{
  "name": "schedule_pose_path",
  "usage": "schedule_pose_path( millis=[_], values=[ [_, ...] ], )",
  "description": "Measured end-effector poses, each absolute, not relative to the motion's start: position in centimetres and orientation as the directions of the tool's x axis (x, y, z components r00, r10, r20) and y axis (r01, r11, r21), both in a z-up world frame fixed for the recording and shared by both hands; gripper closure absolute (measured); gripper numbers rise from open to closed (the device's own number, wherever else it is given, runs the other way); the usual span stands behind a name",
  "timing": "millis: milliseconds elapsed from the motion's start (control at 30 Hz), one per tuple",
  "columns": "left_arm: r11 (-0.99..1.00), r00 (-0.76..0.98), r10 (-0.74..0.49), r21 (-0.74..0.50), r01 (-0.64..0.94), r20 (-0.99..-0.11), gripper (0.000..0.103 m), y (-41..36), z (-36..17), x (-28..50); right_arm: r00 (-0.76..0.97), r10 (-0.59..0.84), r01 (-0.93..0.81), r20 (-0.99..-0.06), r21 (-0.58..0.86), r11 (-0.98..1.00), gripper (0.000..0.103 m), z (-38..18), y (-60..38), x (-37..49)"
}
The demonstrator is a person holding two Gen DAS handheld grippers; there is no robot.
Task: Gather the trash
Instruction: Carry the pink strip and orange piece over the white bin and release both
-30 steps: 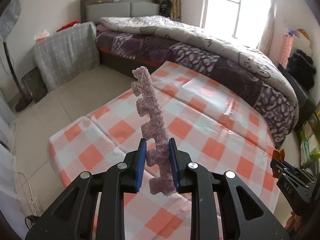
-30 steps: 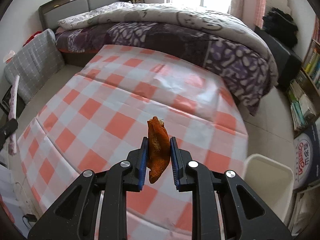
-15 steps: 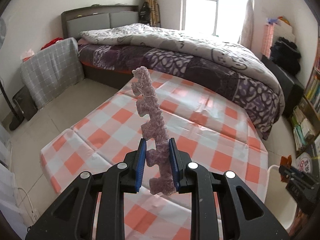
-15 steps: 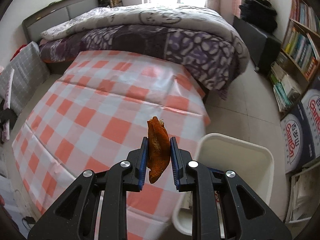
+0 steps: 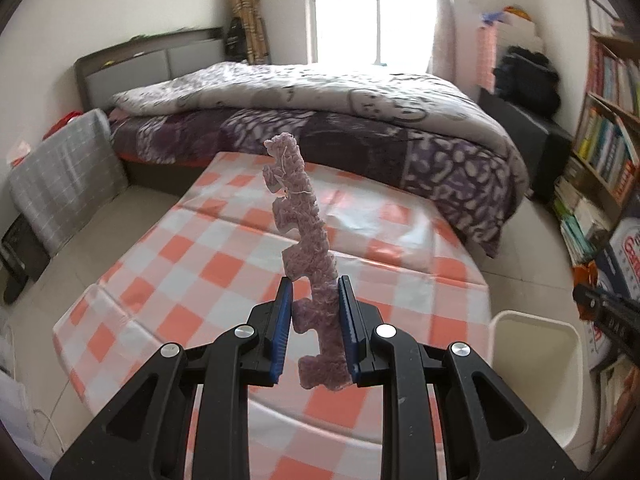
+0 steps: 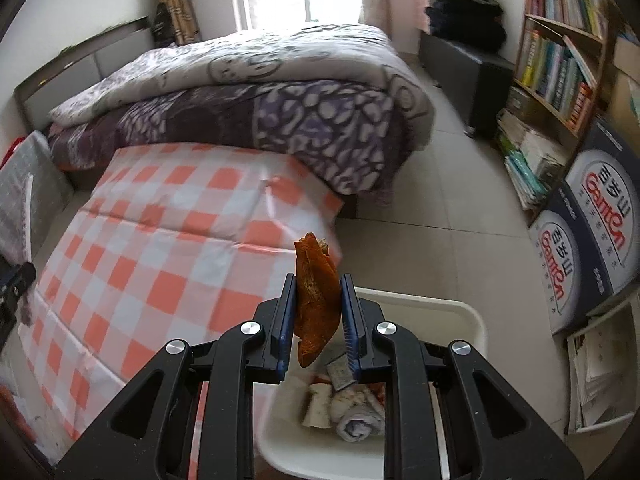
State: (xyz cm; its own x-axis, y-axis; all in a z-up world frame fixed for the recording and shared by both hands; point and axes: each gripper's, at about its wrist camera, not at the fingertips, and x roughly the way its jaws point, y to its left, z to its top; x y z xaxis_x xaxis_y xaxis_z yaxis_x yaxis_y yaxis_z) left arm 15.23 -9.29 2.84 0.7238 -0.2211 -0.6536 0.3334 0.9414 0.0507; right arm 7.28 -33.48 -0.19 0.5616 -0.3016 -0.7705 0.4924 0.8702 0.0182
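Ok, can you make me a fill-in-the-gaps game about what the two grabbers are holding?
1. The left gripper is shut on a bumpy, notched foam strip coloured ____.
2. The right gripper is shut on a crinkled peel-like scrap coloured ____.
3. That scrap hangs above the white plastic ____.
4. The table's checked cloth is white and ____.

Missing words: purple; orange; bin; orange
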Motion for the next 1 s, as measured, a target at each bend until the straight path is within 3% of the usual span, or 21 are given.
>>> schedule_pose_path(
  millis=[333, 400, 500, 667, 867, 900, 933, 1000],
  values=[
    [0.886, 0.673, -0.301, 0.063, 0.459, -0.676, 0.080, -15.4, 1.3, 12.5, 0.532, -0.312, 0.588, -0.787, 0.079, 0.805, 0.078, 0.2, -39.2, 3.6],
    [0.873, 0.653, -0.320, 0.054, 0.484, -0.686, 0.080, -16.8, 0.9, 12.0, 0.527, -0.318, 0.609, -0.788, 0.089, 0.788, 0.064, 0.2, -40.3, 2.8],
    [0.855, 0.634, -0.345, 0.047, 0.517, -0.692, 0.080, -18.4, 0.5, 11.2, 0.512, -0.353, 0.644, -0.783, 0.079, 0.761, 0.050, 0.5, -41.8, 1.5],
    [0.813, 0.581, -0.400, 0.018, 0.582, -0.708, 0.079, -21.8, -0.3, 9.6, 0.501, -0.378, 0.684, -0.778, 0.089, 0.724, 0.038, 0.8, -43.9, -0.5],
    [0.743, 0.490, -0.474, -0.034, 0.668, -0.731, 0.078, -25.3, -1.4, 7.6, 0.497, -0.426, 0.720, -0.756, 0.084, 0.689, 0.031, 1.5, -45.4, -2.4],
    [0.730, 0.472, -0.489, -0.049, 0.681, -0.733, 0.070, -25.8, -1.5, 7.3, 0.500, -0.439, 0.726, -0.747, 0.085, 0.683, 0.028, 1.8, -45.5, -2.8],
    [0.725, 0.462, -0.499, -0.062, 0.686, -0.733, 0.055, -26.2, -1.4, 7.0, 0.504, -0.447, 0.728, -0.739, 0.085, 0.680, 0.027, 2.0, -45.6, -3.1],
    [0.721, 0.450, -0.515, -0.084, 0.688, -0.730, 0.049, -26.4, -1.3, 6.8, 0.510, -0.469, 0.733, -0.721, 0.079, 0.675, 0.021, 2.5, -45.4, -3.5]
  ],
)
